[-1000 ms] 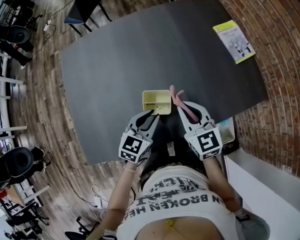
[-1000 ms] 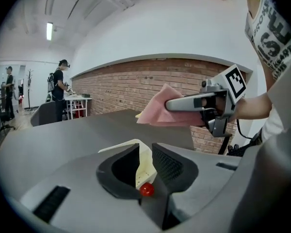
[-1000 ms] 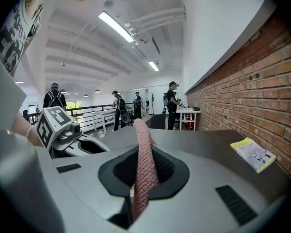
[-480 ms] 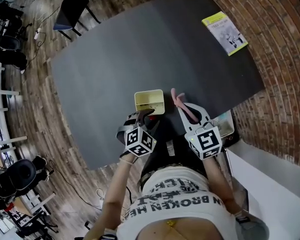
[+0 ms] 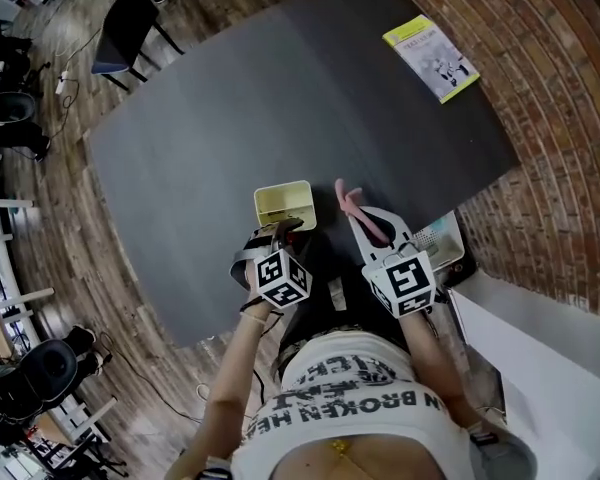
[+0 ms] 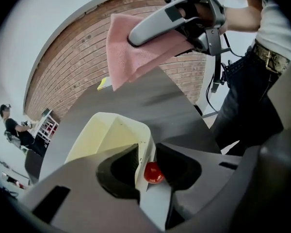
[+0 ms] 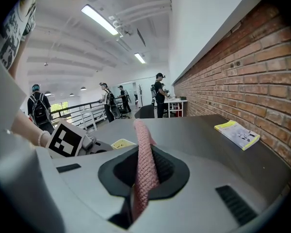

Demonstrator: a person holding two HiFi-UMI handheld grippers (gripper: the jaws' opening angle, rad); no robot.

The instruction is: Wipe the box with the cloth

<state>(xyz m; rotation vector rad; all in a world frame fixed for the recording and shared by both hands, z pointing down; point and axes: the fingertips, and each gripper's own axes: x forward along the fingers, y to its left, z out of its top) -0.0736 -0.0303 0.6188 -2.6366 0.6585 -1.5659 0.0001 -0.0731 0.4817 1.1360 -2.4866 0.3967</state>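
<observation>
Layout, head view. The box (image 5: 284, 206) stands on the bench (image 5: 200, 108), near the edge closest to you. Just right of the box, the cloth (image 5: 346, 198) sits in your right gripper (image 5: 365, 218), above the bench. A booklet (image 5: 430, 56) lies at the far right corner, well apart from both.

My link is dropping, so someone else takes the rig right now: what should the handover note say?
The left tool has just been opening its jaws; they straddle one wall of the box without pressing it.
The right tool is shut on the cloth, held in the air right of the box.
The box sits on the table, near the person.
Done: cloth in hand. Left: clamp the box, then wipe it.
</observation>
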